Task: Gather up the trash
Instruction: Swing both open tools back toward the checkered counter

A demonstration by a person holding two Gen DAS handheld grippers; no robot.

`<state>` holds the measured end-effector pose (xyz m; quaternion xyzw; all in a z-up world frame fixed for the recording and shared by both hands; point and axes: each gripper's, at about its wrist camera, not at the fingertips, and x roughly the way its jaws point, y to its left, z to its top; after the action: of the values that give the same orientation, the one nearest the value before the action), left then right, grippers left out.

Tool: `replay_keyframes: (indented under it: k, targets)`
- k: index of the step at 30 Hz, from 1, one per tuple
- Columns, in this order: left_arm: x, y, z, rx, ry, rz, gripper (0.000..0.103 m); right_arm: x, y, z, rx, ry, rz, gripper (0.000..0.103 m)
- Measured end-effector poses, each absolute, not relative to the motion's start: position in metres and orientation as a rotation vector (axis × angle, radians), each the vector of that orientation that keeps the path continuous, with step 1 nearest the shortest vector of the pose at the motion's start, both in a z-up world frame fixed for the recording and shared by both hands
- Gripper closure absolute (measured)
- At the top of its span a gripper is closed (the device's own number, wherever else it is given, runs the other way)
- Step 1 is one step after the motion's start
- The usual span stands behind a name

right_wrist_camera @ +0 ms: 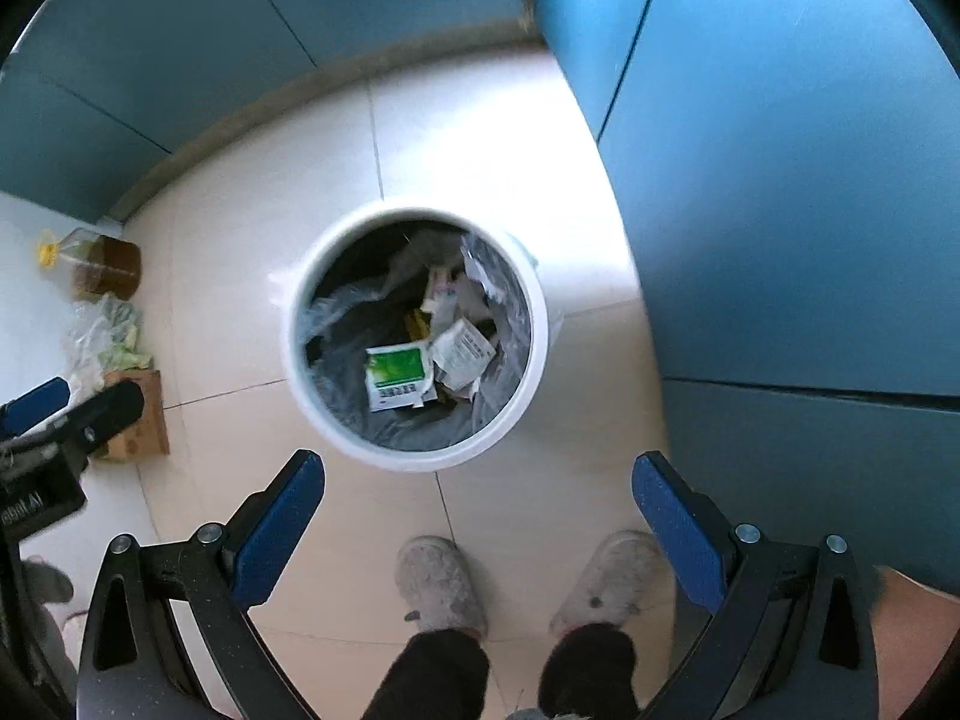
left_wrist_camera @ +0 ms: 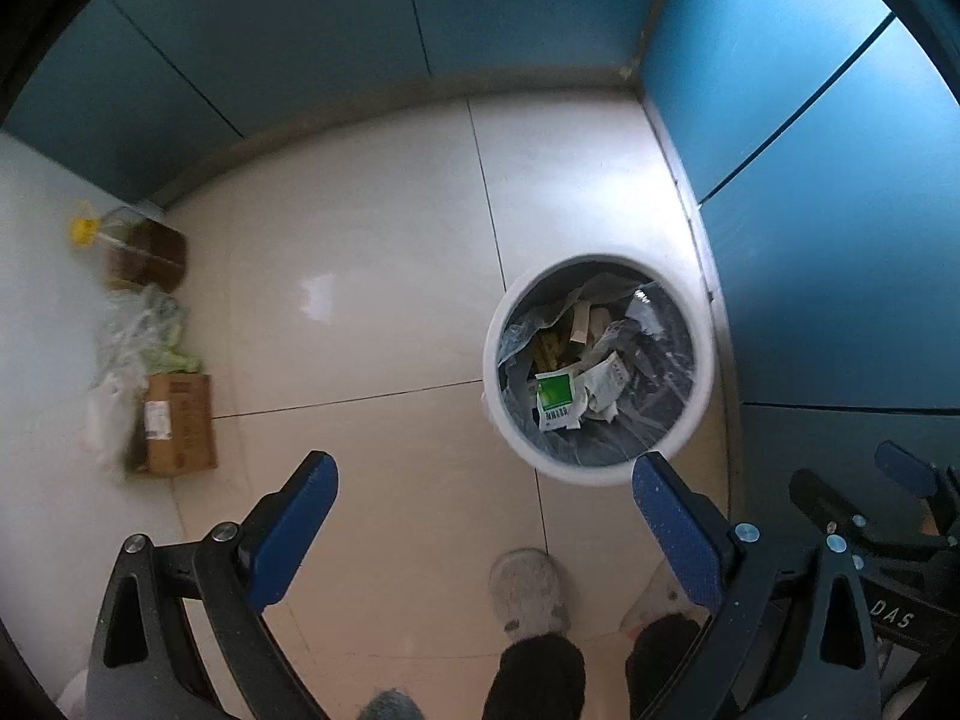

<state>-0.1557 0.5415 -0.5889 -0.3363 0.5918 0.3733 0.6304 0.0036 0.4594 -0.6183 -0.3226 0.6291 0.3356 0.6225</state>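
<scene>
Both pairs of blue-padded fingers stand wide apart with nothing between them: the left gripper (left_wrist_camera: 485, 531) hangs over bare tile at the bottom of its view, and the right gripper (right_wrist_camera: 478, 531) does the same in its own. Each one also shows at the edge of the other's picture, the right at the lower right of the left wrist view, the left at the lower left of the right wrist view.

Just past the fingertips, low in the frame, stand the person's feet in grey slippers (right_wrist_camera: 440, 585), toes pointing up the picture, with dark trouser legs (right_wrist_camera: 432, 675) above them.

Beyond the slippers sits the white trash bin (left_wrist_camera: 705, 360), round and open-topped, right of centre in the left wrist view and near the middle of the right wrist view (right_wrist_camera: 540, 330). It is lined with a thin grey bag, and inside lie crumpled papers and a green and white packet (right_wrist_camera: 398, 374) with a barcode on it.

The pale tiled floor (left_wrist_camera: 360, 276) runs on to blue cabinet panels (left_wrist_camera: 828, 228) along the top and right of both frames.

Far off at the left edge, against a pale wall, there is a cardboard box (left_wrist_camera: 180, 423), then a heap of crumpled clear plastic bags (left_wrist_camera: 141, 330) above it, and furthest up a plastic jug with a yellow cap (left_wrist_camera: 141, 249) holding brown liquid.
</scene>
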Motion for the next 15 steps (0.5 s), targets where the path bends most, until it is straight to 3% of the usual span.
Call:
replay_keyframes:
  k: [15]
  targets:
    - [-0.179, 0.476, -0.362, -0.688, 1.207, 0.934, 0.003, -0.028, 0.419, -0.355, -0.643, 1.306, 0.863, 0.000]
